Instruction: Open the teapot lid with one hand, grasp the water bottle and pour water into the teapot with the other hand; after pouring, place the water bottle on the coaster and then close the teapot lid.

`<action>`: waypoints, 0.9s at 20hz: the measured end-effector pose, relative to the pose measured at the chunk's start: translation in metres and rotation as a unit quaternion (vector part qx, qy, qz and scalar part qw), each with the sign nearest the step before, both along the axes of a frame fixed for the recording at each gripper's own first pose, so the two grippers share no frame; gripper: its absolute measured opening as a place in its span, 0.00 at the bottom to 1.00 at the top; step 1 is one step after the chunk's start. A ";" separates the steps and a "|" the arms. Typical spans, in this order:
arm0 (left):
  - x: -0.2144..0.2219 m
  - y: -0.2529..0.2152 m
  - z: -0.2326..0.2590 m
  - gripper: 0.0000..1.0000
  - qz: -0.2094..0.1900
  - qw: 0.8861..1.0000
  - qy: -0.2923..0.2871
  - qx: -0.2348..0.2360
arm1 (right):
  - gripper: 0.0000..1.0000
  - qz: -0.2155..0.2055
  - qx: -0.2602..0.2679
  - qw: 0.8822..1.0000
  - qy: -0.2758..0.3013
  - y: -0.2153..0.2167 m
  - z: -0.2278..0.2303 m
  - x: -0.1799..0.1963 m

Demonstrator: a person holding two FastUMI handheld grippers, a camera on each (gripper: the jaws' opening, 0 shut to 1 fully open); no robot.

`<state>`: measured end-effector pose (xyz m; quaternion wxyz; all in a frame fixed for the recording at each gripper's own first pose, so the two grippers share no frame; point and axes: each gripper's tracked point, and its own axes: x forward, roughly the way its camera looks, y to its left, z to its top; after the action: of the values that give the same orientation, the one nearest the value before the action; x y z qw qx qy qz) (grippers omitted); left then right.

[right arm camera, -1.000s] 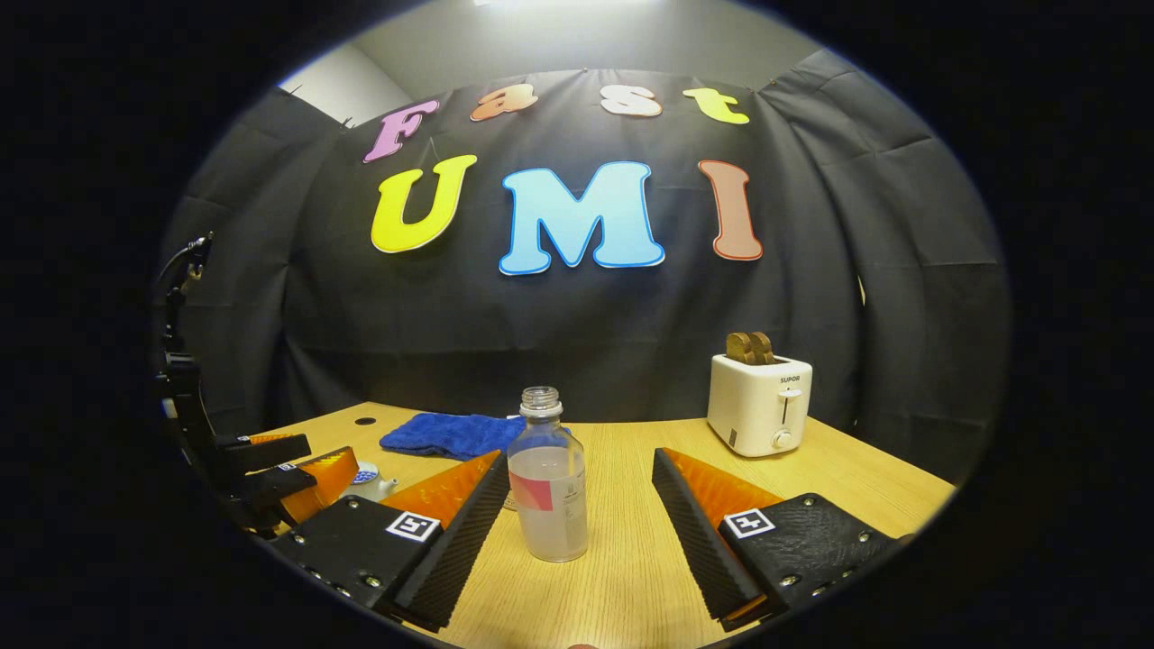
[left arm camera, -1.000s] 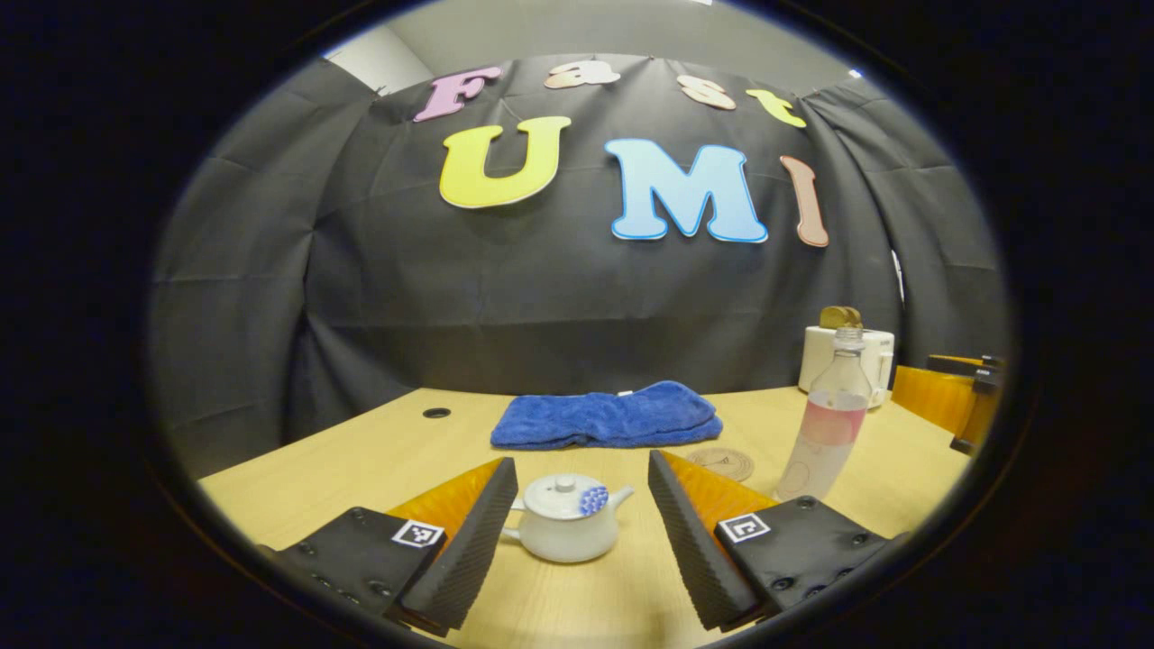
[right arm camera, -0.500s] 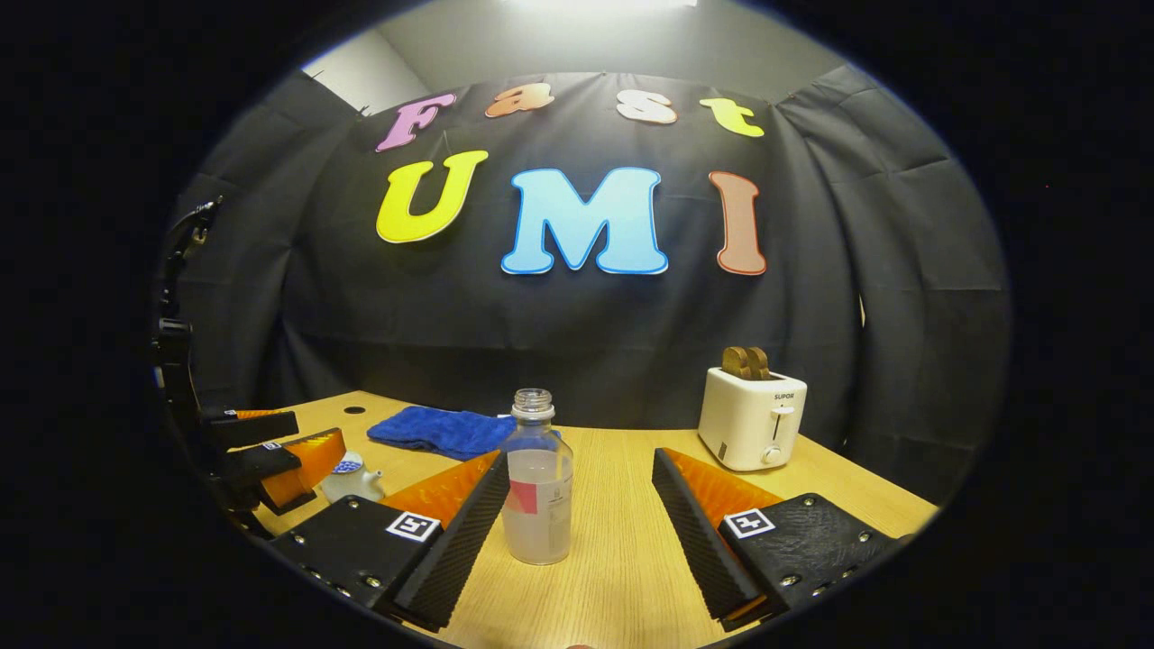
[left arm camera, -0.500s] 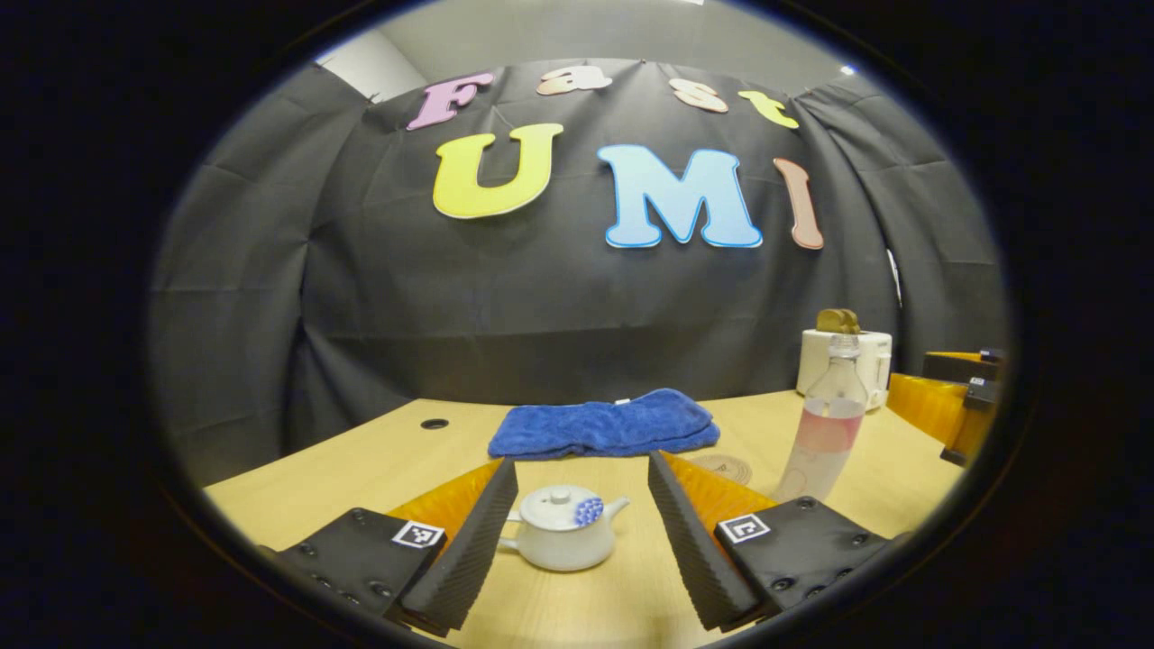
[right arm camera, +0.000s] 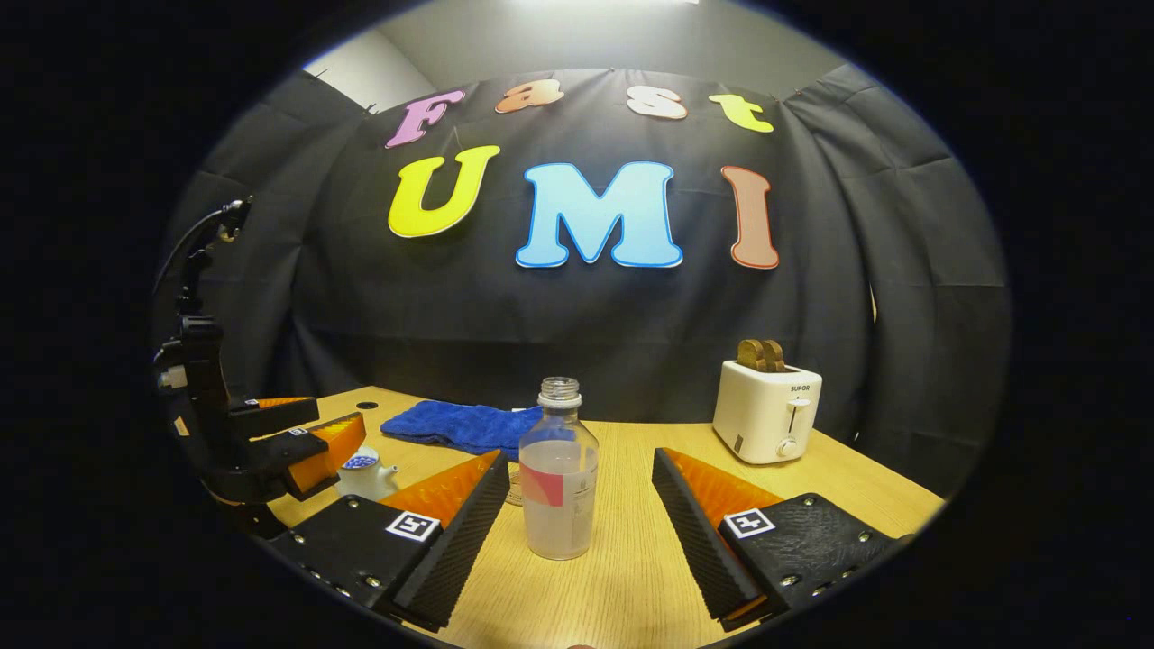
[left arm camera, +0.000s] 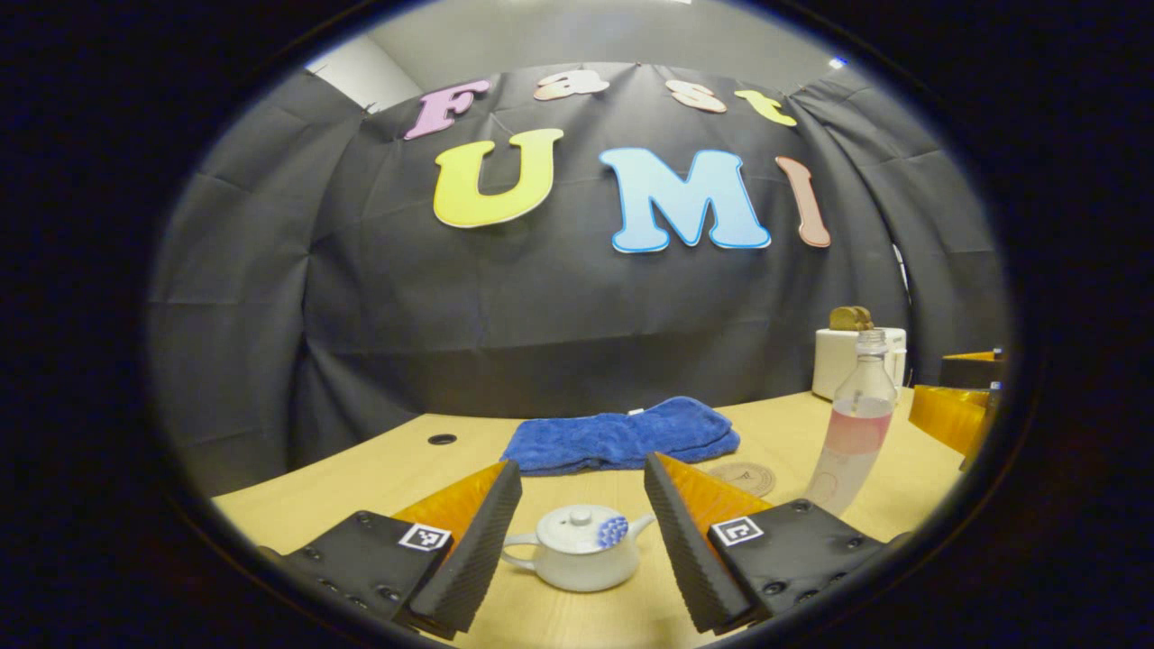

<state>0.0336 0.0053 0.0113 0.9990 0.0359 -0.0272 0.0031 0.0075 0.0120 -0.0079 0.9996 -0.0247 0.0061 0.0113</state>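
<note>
My left tongs (left arm camera: 577,541) are spread around the teapot (left arm camera: 581,559), right tongs (right arm camera: 577,532) spread around the bottle (right arm camera: 558,478), whose label stays unreadable.

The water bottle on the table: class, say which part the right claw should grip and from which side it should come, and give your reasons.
Grip the water bottle around its straight middle body, at the label band, coming in level from the near side. It stands upright and uncapped between the open fingers of the right claw, so a side grasp keeps the mouth clear for pouring; the neck is narrower and would probably give less hold.
</note>
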 end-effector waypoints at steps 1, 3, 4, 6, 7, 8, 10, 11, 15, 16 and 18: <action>0.003 -0.001 -0.002 0.92 -0.003 1.000 0.006 -0.002 | 0.99 0.000 0.001 1.000 0.001 0.000 0.000 0.000; 0.010 -0.001 -0.011 0.93 -0.007 1.000 0.019 -0.011 | 0.99 -0.002 0.000 1.000 0.000 0.000 -0.001 0.001; 0.013 0.000 -0.016 0.93 -0.006 1.000 0.025 -0.014 | 0.99 -0.002 0.000 1.000 -0.001 0.000 -0.001 0.001; 0.018 0.002 -0.022 0.90 -0.006 0.999 0.033 -0.019 | 0.99 -0.005 -0.001 1.000 -0.004 -0.002 0.000 0.003; 0.020 0.001 -0.026 0.88 -0.007 0.999 0.038 -0.020 | 0.99 -0.007 0.000 1.000 -0.004 -0.004 0.000 0.004; 0.022 0.002 -0.029 0.85 -0.007 0.999 0.042 -0.021 | 0.99 -0.008 0.001 1.000 -0.003 -0.006 -0.001 0.005; 0.025 0.001 -0.035 0.70 -0.007 0.998 0.049 -0.025 | 0.99 -0.011 0.004 1.000 0.001 -0.009 -0.004 0.007; 0.027 0.001 -0.036 0.69 -0.006 0.998 0.053 -0.024 | 0.99 -0.014 0.004 1.000 0.002 -0.012 -0.006 0.007; 0.029 0.002 -0.043 0.69 -0.001 0.998 0.064 -0.021 | 0.99 -0.025 0.010 1.000 0.005 -0.023 -0.009 0.006; 0.029 0.003 -0.042 0.69 -0.001 0.998 0.063 -0.021 | 0.99 -0.027 0.013 1.000 0.006 -0.025 -0.011 0.007; 0.031 0.007 -0.044 0.64 0.010 0.998 0.064 -0.016 | 0.99 -0.029 0.018 0.999 0.007 -0.028 -0.012 0.005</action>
<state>0.0646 0.0126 -0.0323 0.9991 0.0202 0.0369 0.0113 0.0130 -0.0164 -0.0195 0.9997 -0.0062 0.0132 -0.0174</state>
